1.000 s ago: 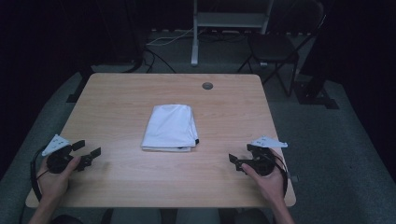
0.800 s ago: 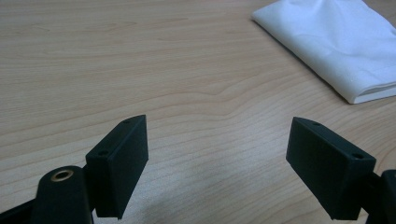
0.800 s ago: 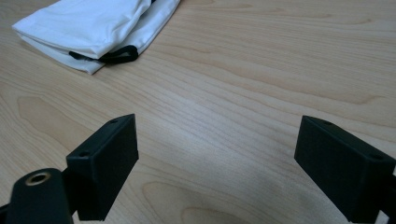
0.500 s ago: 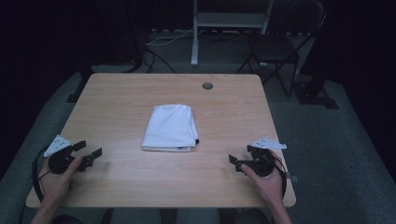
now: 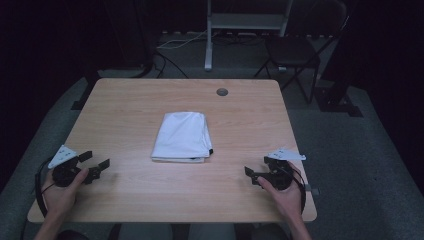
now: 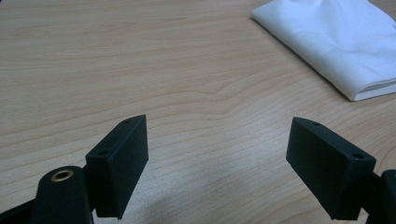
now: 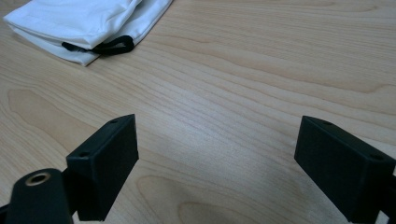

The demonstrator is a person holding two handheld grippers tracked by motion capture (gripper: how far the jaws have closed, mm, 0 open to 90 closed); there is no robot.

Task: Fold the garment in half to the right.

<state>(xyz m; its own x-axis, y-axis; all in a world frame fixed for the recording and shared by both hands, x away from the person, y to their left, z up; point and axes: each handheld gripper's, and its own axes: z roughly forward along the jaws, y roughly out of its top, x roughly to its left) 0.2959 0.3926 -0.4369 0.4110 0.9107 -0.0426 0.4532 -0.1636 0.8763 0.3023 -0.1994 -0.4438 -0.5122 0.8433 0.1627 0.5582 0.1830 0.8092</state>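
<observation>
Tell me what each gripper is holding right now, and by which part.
Nothing is held. The left gripper and the right gripper both stand open over bare table, apart from the folded white cloth lying between them.

One folded white cloth [image 5: 182,137] lies on one wooden bench [image 5: 125,110], with one black loop [image 7: 106,47] at its edge. Two grippers are held above the bench: the left gripper [image 5: 95,163] at 8 o'clock and the right gripper [image 5: 253,176] at 4 o'clock. One round grommet [image 5: 222,92] sits at 12 o'clock. One chair [image 5: 295,52] stands beyond.
</observation>
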